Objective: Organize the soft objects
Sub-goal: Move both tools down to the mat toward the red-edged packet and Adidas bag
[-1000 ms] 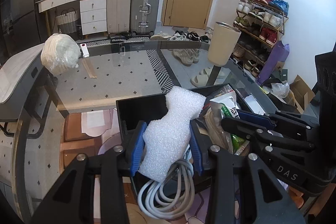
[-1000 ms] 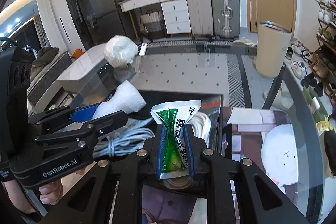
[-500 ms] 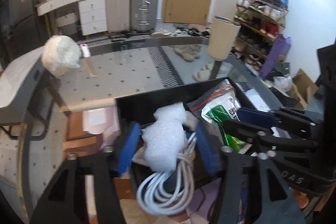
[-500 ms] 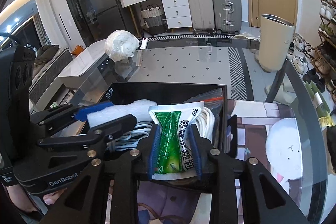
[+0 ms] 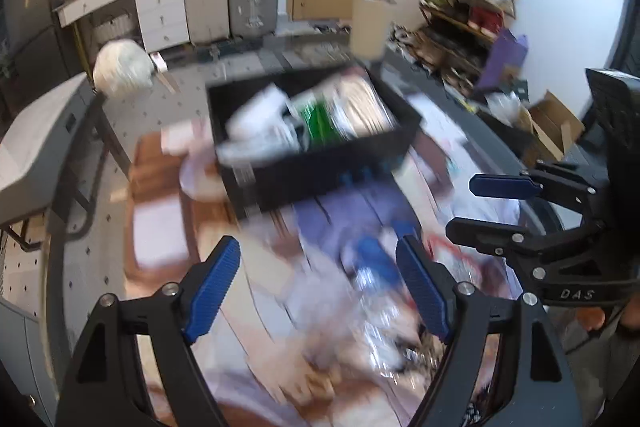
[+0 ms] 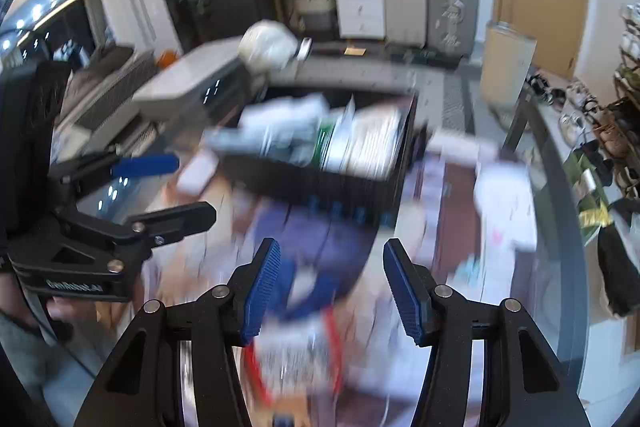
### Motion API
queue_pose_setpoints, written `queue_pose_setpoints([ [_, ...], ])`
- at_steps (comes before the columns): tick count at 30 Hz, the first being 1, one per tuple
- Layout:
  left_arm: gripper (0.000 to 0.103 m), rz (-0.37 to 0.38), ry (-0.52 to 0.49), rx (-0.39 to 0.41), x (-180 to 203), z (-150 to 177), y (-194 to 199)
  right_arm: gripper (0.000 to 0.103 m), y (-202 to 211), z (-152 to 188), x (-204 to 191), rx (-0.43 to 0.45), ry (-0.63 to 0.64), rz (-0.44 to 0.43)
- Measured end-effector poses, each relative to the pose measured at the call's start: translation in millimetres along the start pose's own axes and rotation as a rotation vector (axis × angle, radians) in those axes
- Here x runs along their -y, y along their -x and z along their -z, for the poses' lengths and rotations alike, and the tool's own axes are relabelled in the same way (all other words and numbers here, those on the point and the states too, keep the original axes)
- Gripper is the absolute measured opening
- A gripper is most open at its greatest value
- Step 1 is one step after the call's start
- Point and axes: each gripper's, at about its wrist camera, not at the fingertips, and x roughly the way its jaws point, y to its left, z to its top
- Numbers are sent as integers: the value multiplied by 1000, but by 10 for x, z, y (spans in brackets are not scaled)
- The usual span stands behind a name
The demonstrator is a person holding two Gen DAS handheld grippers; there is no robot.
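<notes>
Nearest the black bin (image 5: 320,163), both claws have just been opening: the left claw (image 5: 320,279) and right claw (image 6: 332,283) gape empty, short of it. Inside the bin lie white foam (image 5: 256,115) and a green packet (image 5: 320,115), blurred.
</notes>
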Motion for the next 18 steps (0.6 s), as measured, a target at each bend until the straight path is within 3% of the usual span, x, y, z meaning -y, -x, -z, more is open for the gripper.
queue_pose_setpoints([
  [8, 81, 34, 3, -109, 244, 313, -130, 58, -66, 650, -205, -146, 67, -71],
  [10, 81, 29, -10, -140, 304, 361, -211, 63, -95, 693, -228, -159, 91, -61],
  [14, 82, 76, 29, -175, 197, 367, -295, 63, -206, 671, -210, -163, 110, -28],
  [18, 70, 91, 29, -170, 101, 331, -312, 61, -285, 550, -133, -156, 60, -30],
])
